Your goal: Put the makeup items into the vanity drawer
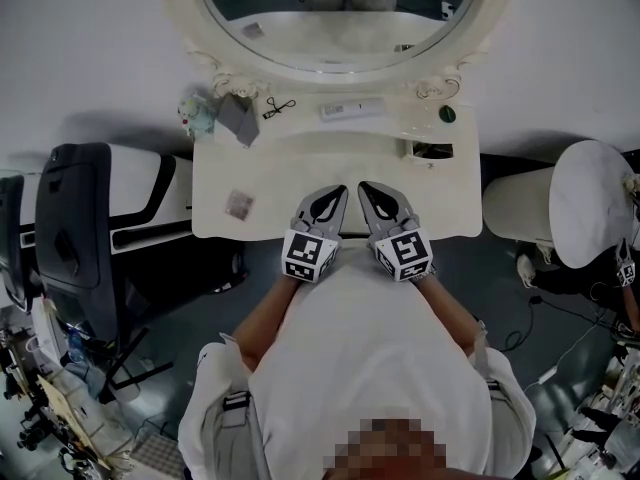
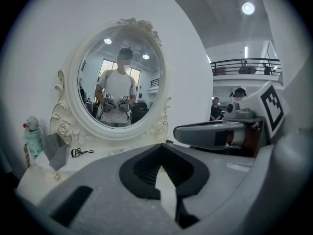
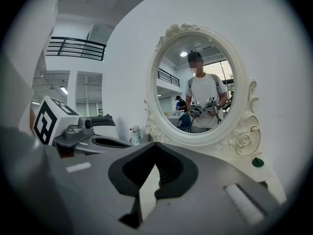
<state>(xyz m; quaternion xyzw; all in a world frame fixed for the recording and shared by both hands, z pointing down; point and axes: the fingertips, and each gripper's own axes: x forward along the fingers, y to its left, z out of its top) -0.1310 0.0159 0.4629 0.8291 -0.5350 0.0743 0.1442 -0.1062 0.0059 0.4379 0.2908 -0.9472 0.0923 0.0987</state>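
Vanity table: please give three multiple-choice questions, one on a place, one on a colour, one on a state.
1. Where is the curler?
A) at the back, beside the grey box
B) at the front edge
C) in a drawer

2. What colour is the round cap at the back right?
A) red
B) green
C) yellow

3. How do the jaws of the left gripper stand?
A) wide open
B) shut on the curler
C) shut, empty

Answers: 1 A, it lies next to the box; 2 B, the head view shows green; 3 C, the tips meet with nothing between them.
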